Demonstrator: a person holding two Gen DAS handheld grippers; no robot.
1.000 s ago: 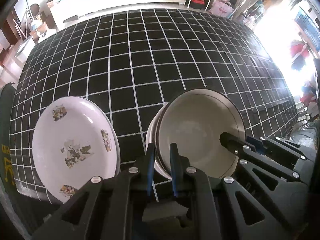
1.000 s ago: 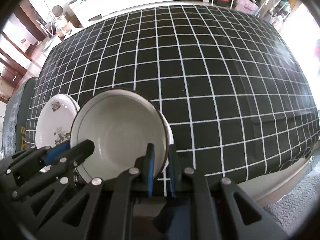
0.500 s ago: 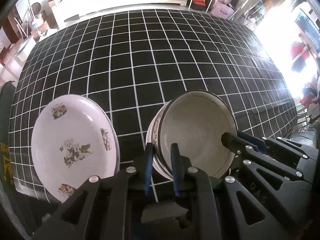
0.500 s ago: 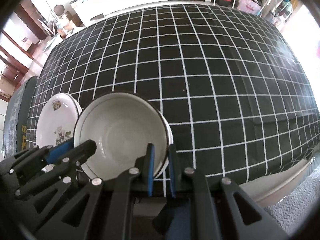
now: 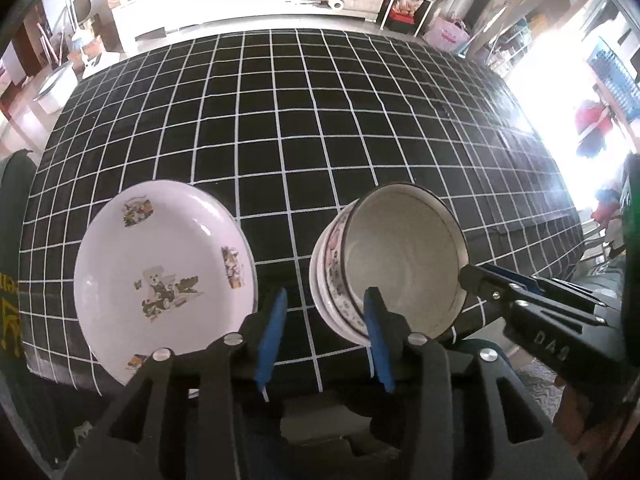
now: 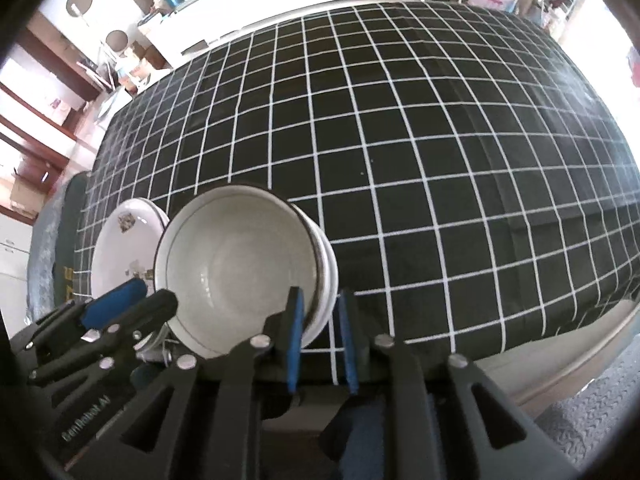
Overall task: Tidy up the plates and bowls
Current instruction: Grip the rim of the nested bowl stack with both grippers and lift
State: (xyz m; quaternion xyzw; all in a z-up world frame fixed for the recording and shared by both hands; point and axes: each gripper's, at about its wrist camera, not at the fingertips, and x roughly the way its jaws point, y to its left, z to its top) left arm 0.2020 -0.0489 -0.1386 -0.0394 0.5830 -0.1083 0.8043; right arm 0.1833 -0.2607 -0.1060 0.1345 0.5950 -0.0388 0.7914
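Black checked cloth covers the table [image 5: 320, 120]. Left of the stacked bowls [image 5: 400, 264] lies a teddy-bear plate [image 5: 160, 276]. Both grippers, left [image 5: 324, 344] and right [image 6: 320, 336], are opening their fingers around the bowls' rim. "DAS" marks the right gripper.

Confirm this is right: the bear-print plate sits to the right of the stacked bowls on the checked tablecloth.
Not right. In the left wrist view the bear-print plate sits to the left of the stacked bowls, not the right. The rest holds: both rest on the checked tablecloth. The right wrist view shows the same order.
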